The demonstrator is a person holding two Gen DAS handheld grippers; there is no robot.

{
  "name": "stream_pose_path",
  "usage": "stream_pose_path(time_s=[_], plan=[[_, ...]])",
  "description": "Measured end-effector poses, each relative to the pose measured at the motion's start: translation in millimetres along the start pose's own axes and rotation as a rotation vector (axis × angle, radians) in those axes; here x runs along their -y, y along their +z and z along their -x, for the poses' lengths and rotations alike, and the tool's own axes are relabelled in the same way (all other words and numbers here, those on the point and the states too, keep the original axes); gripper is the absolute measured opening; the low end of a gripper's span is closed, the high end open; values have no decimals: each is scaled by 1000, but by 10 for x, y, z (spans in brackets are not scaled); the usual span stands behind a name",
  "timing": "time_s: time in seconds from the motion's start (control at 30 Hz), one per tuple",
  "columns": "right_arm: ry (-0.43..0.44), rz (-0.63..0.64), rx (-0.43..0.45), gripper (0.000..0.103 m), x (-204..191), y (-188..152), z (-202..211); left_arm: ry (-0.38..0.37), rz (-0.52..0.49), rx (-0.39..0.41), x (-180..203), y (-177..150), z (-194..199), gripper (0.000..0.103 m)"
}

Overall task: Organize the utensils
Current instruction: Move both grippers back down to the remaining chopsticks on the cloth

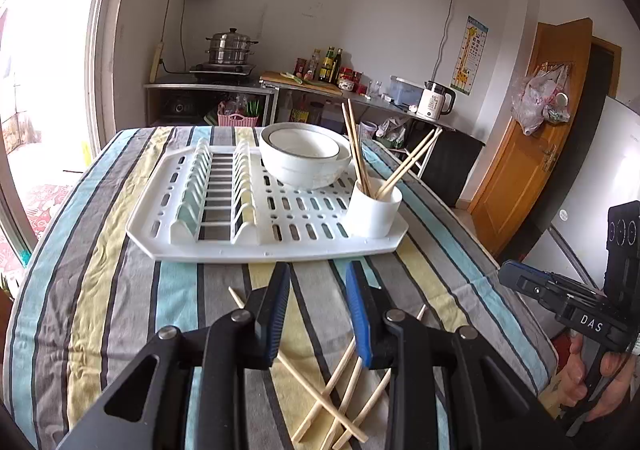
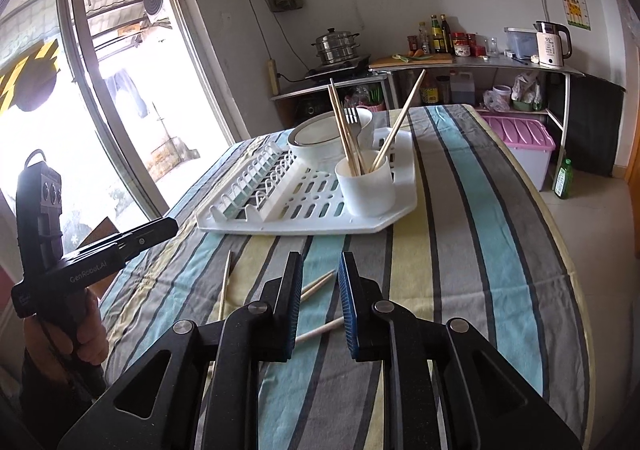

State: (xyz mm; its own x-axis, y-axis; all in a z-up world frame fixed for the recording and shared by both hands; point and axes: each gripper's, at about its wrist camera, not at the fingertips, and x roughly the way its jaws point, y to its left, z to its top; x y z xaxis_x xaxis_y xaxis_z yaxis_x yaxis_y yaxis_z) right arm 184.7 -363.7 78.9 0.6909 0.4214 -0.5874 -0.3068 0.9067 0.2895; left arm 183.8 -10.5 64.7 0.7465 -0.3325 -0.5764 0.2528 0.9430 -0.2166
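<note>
Left wrist view shows the left gripper (image 1: 318,310) hovering over the striped counter (image 1: 120,290), its fingers (image 1: 276,314) parted a modest way with nothing clamped between them. Loose chopsticks (image 1: 332,390) lie crossed on the cloth beneath and behind the fingers, toward 6 o'clock; one runs under the left finger toward 10 o'clock. I cannot tell whether the fingers touch any of them. At 12 o'clock sits the white drying rack (image 1: 224,250), carrying stacked white bowls (image 1: 304,159) and, at its 3 o'clock corner, a white cup (image 1: 372,211) with several chopsticks standing in it. At 3 o'clock, the right gripper (image 1: 520,282) appears from the side, held by a hand (image 1: 600,378).

Right wrist view shows the right gripper (image 2: 320,306) with fingers (image 2: 290,306) at a narrow gap, empty. Two chopsticks (image 2: 318,284) lie on the cloth past them, and a third at 9 o'clock. The rack (image 2: 304,223) stands at 12 o'clock, the cup (image 2: 368,185) on its near corner, a fork (image 2: 352,117) behind it.
</note>
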Motion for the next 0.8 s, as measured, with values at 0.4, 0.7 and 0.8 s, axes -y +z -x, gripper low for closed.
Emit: stream_pose_path(time_s=[0.4,0.7,0.8], plan=[[-1,-71,-95,19,79,-347,-133,31,70,-68,-200,-380,2,31],[-51,-130,-209,22,198,-432,-518,91,117,-175,-340,-393,-356,31],[-81,-160,-245,23,254,-430,-646,120,137,-223,-400,-377,-531,31]])
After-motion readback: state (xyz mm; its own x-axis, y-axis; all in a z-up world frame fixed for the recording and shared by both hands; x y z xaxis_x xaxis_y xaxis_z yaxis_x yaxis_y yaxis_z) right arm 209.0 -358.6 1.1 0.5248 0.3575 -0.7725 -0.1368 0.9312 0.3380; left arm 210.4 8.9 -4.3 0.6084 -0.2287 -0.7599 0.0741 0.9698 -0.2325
